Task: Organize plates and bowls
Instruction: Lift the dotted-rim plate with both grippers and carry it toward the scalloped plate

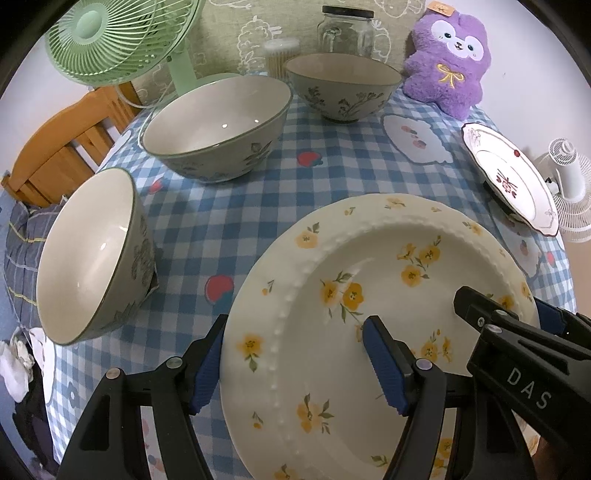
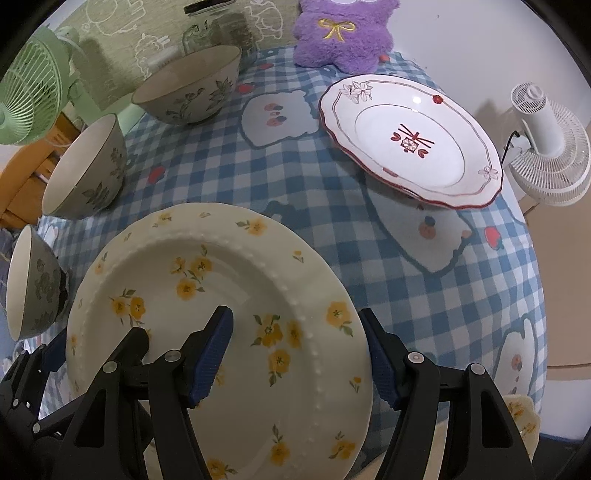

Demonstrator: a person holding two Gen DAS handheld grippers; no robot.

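Observation:
A cream plate with yellow flowers [image 1: 369, 258] [image 2: 236, 280] lies close below both grippers on the blue checked tablecloth [image 1: 236, 214]. My left gripper [image 1: 295, 365] stands open astride the plate's left rim, one finger outside the edge and one over the well. My right gripper [image 2: 295, 358] stands open astride the right rim in the same way. Each gripper also shows in the other's view: the right gripper [image 1: 506, 306], the left gripper [image 2: 98, 339]. Three grey-green floral bowls [image 1: 99, 254] [image 1: 218, 125] [image 1: 343, 85] stand to the left and behind. A white plate with red trim [image 2: 410, 140] sits at the far right.
At the back stand a green fan [image 1: 114, 37], a glass jar [image 1: 345, 33], a tub of cotton swabs [image 1: 282, 55] and a purple plush toy [image 1: 447, 59]. A white fan [image 2: 546, 147] stands beyond the table's right edge, a wooden chair [image 1: 62, 147] at the left.

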